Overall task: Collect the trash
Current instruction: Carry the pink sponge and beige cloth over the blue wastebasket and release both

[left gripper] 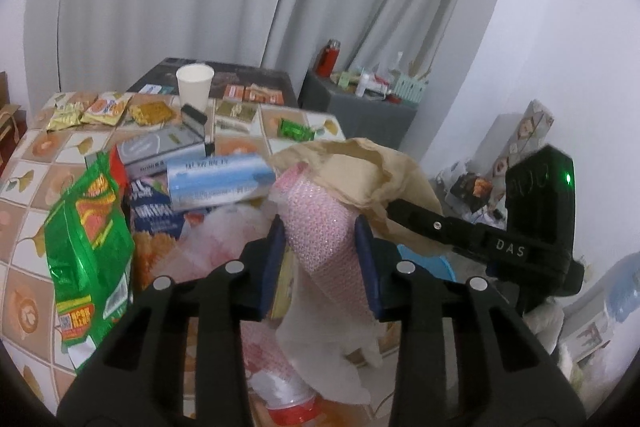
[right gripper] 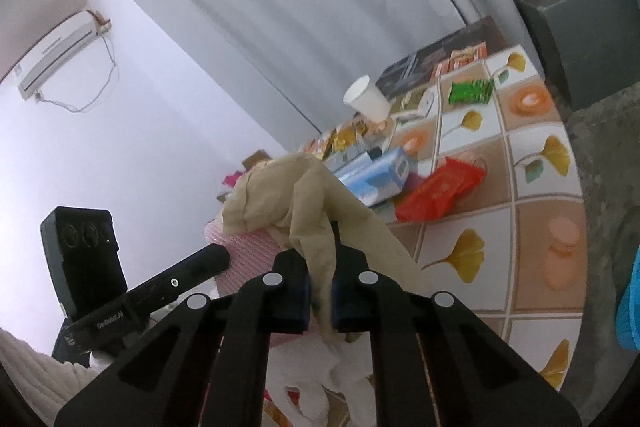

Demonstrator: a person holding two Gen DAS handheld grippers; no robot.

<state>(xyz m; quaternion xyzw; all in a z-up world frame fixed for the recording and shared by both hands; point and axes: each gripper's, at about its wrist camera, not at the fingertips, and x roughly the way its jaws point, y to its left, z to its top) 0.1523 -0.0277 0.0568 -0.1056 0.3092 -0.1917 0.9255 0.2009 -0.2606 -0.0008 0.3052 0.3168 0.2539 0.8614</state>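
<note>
Left wrist view. The left hand-held gripper [left gripper: 320, 259] is partly closed, its blue pads pressing both sides of a pink bubble-wrap roll [left gripper: 320, 227] at frame centre, with white tissue [left gripper: 332, 339] hanging below it. Crumpled brown paper [left gripper: 360, 175] sits over the top of the roll; the right hand-held gripper [left gripper: 404, 207] reaches in from the right edge and meets that paper. Judged progress: early. Left of centre, the tiled desk [left gripper: 36, 155] holds a green snack bag [left gripper: 90, 247], a blue-white packet [left gripper: 220, 183], boxes, small wrappers and a white paper cup [left gripper: 194, 85] at upper centre. No bin is identifiable in this view.

Right wrist view. The right hand-held gripper [right gripper: 320, 295] is closed down to a narrow gap, pinching a fold of the brown paper [right gripper: 312, 211] at lower centre; the pink roll [right gripper: 248, 247] shows just left of it, with the left hand-held gripper [right gripper: 216, 259] entering from lower left. Still on the desk [right gripper: 532, 247]: a red packet [right gripper: 436, 191], a green wrapper [right gripper: 470, 93], the cup [right gripper: 368, 101].

Clearance — both tools crowd one bundle, so they should be drawn apart with care. The desk edge curves down the right of the frame; bare tiles lie in the lower right, clutter in the middle.
</note>
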